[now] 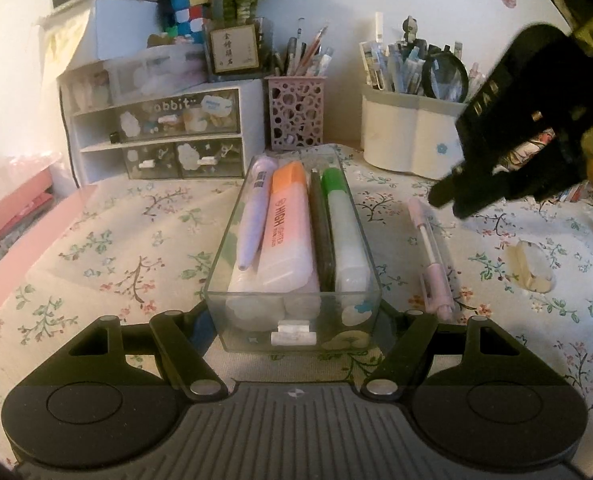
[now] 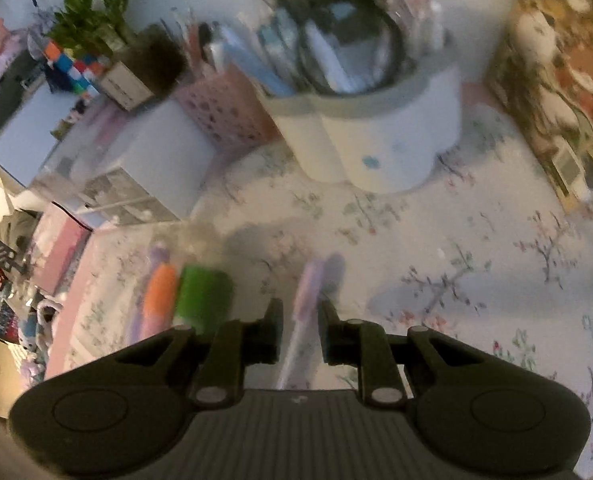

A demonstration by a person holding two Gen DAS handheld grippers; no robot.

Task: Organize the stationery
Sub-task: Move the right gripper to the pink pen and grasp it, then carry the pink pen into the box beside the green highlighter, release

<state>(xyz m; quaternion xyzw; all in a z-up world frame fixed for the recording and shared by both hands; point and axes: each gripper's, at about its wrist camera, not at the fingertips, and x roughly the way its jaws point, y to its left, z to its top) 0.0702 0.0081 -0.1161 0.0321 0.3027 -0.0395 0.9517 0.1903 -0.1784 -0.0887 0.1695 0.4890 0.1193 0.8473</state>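
Observation:
A clear plastic drawer tray (image 1: 216, 276) sits on the floral tablecloth between my left gripper's (image 1: 294, 320) fingers, which press its near end. It holds a lilac pen (image 1: 252, 216), an orange highlighter (image 1: 286, 224), a dark pen (image 1: 321, 224) and a green highlighter (image 1: 346, 224). A pink pen (image 1: 430, 252) lies on the cloth right of the tray. My right gripper (image 1: 452, 196) hovers above that pen's far end. In the blurred right wrist view the right gripper (image 2: 301, 332) is open, with the pink pen (image 2: 306, 304) between its fingers, not touched.
A white drawer cabinet (image 1: 156, 136) stands back left with a plant and a cube on top. A pink perforated pen cup (image 1: 294, 114) and a white pen holder (image 1: 408, 136) stand at the back. A clear clip (image 1: 530, 266) lies right. A patterned box (image 2: 556, 80) stands far right.

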